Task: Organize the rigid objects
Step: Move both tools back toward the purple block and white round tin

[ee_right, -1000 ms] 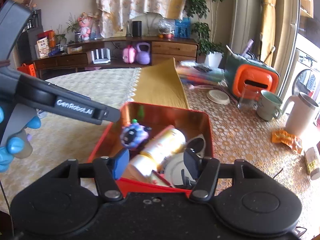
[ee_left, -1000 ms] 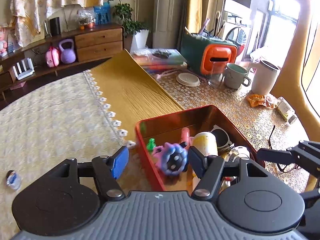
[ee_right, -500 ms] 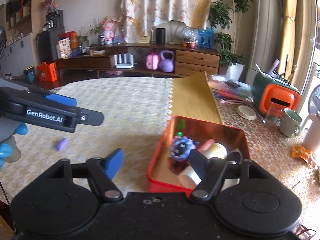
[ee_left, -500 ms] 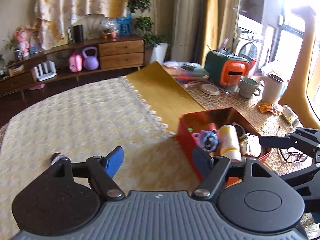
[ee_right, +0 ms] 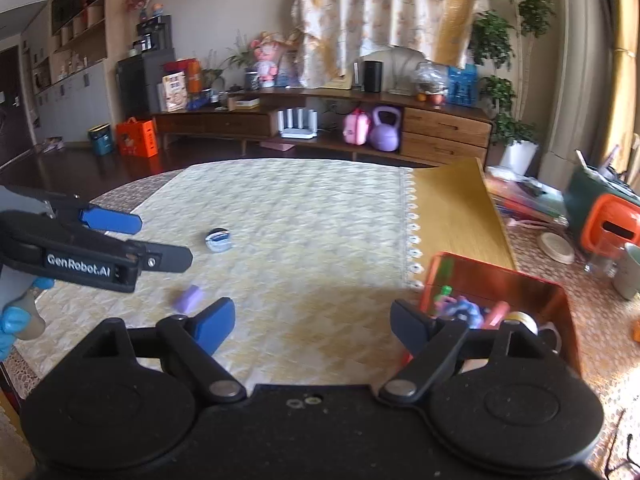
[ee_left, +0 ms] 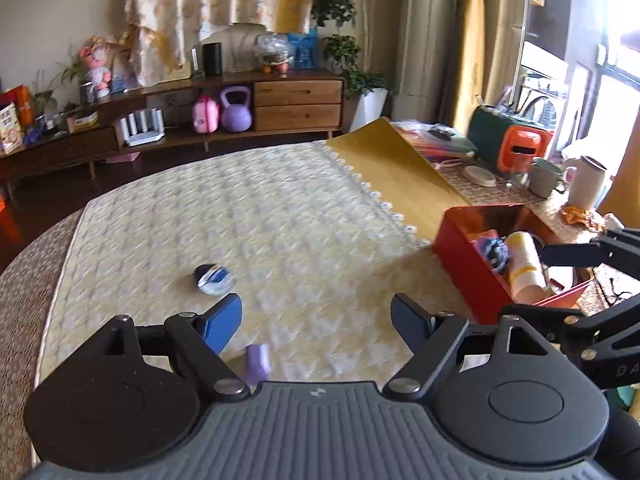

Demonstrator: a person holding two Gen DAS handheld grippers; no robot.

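Observation:
A red tin box [ee_left: 466, 270] [ee_right: 560, 296] on the table's right side holds a purple-blue toy [ee_left: 494, 250] [ee_right: 460, 308], a cream bottle [ee_left: 524, 264] and other small items. A small purple block [ee_left: 256, 362] [ee_right: 188, 298] and a round blue-white object [ee_left: 212, 276] [ee_right: 219, 239] lie on the cream tablecloth [ee_left: 260, 220]. My left gripper [ee_left: 316, 320] is open and empty, with the purple block just below its left finger; it also shows in the right wrist view [ee_right: 136, 240]. My right gripper [ee_right: 312, 322] is open and empty above the cloth, left of the box.
A folded yellow cloth [ee_left: 400, 168] lies behind the box. An orange-green appliance [ee_left: 516, 148], a mug [ee_left: 546, 178], a white jug [ee_left: 586, 182] and a glass stand at the far right. A wooden sideboard [ee_right: 320, 124] lines the back wall. Glasses [ee_left: 612, 284] lie right of the box.
Both grippers have pulled back and swung left, away from the red box. The purple block and the round object have come into view on the cloth.

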